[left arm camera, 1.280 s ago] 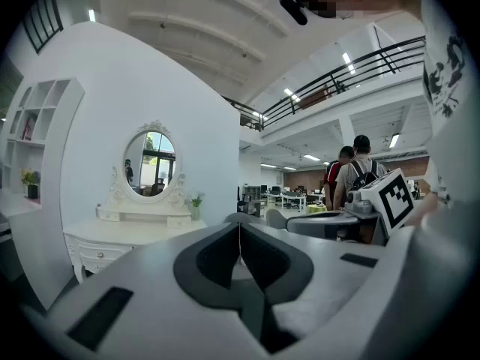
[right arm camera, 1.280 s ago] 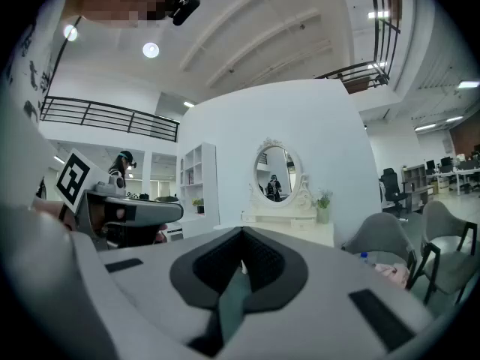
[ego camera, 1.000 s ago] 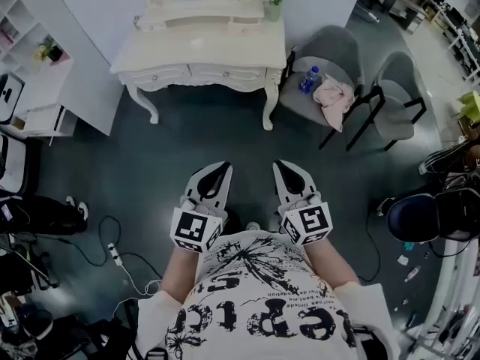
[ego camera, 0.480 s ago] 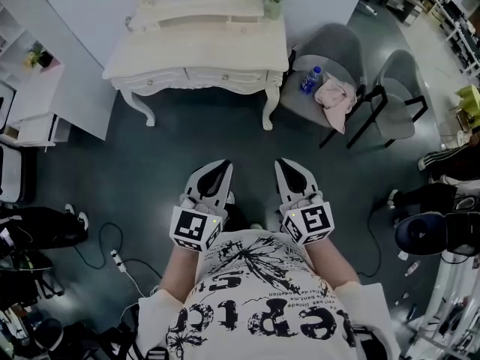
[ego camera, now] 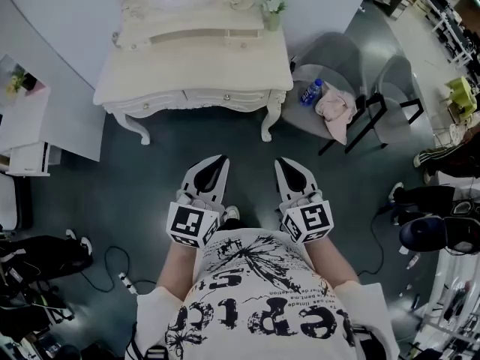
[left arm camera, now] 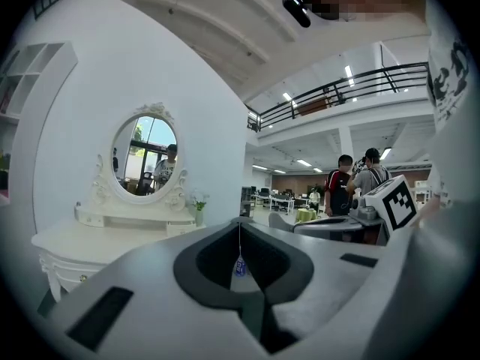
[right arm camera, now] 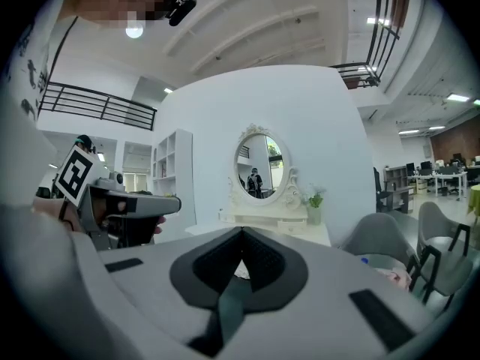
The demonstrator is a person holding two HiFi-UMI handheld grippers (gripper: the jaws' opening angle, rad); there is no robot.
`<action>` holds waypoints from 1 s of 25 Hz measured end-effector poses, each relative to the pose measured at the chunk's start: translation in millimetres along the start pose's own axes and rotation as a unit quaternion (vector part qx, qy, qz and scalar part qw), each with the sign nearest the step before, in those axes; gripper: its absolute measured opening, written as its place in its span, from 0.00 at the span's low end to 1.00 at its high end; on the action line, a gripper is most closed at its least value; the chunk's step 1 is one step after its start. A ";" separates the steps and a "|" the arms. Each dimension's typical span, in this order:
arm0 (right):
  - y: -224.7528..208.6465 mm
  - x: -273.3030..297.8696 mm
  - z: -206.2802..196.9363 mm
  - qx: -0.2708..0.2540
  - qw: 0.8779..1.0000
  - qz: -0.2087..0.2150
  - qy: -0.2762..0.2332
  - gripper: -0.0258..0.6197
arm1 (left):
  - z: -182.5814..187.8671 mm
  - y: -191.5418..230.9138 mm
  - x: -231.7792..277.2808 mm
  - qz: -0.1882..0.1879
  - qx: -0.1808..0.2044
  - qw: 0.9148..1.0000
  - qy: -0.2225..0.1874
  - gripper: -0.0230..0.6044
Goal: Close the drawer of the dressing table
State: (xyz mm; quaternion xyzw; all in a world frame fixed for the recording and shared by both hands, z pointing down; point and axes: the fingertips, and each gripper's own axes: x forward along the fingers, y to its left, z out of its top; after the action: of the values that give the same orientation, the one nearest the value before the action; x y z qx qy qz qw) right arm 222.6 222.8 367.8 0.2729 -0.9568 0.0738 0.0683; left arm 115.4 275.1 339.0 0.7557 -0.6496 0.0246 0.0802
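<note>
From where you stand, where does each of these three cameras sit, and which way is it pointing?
Head view: on the person's head, looking steeply down at the floor, dressing table, printed shirt, left hand-held gripper and right hand-held gripper.
Left gripper view: rides the left hand-held gripper, looking along its shut jaws toward the oval mirror; the right one shows at right.
Right gripper view: rides the right hand-held gripper, facing that mirror; the left one shows at left.
Shared: all see the dressing table.
</note>
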 end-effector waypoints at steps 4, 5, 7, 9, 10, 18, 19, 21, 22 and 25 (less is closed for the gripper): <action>5.5 42.3 9.5 0.001 1.000 -0.008 -0.003 0.07 | 8.8 41.8 11.9 -0.008 0.000 1.000 -0.001 0.07; 8.0 51.1 11.0 0.001 1.000 -0.010 -0.003 0.07 | 9.5 50.7 12.8 -0.010 -0.001 1.000 -0.001 0.07; 12.7 69.6 11.6 0.001 1.000 -0.010 -0.001 0.07 | 9.0 71.1 14.1 -0.007 -0.002 1.000 0.001 0.07; 15.6 88.7 10.7 0.003 1.000 -0.008 0.005 0.07 | 7.0 92.2 16.9 0.002 -0.008 1.000 0.003 0.07; 16.6 96.9 10.1 0.003 1.000 -0.005 0.008 0.07 | 5.1 100.6 18.4 0.005 -0.014 1.000 0.004 0.07; -2.5 159.6 9.4 -0.006 1.000 0.022 0.007 0.07 | -9.6 148.4 52.4 0.038 -0.026 0.999 0.012 0.07; -8.2 169.0 10.5 -0.006 1.000 0.027 0.007 0.07 | -8.6 153.6 60.3 0.042 -0.025 0.999 0.012 0.07; -22.1 190.6 14.1 -0.006 0.999 0.037 0.005 0.07 | -4.5 165.5 78.8 0.050 -0.020 0.998 0.012 0.07; -29.9 203.3 17.2 -0.006 0.999 0.041 0.003 0.07 | -1.0 172.7 89.0 0.055 -0.018 0.998 0.011 0.07; -54.0 245.7 31.0 -0.009 0.999 0.053 -0.006 0.07 | 12.1 197.9 121.0 0.070 -0.010 0.997 0.009 0.07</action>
State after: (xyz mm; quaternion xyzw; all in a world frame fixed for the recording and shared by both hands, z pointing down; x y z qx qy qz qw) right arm 41.8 46.1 385.0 0.2217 -0.9708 0.0677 0.0612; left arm -61.7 126.6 361.9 0.7075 -0.7001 0.0301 0.0918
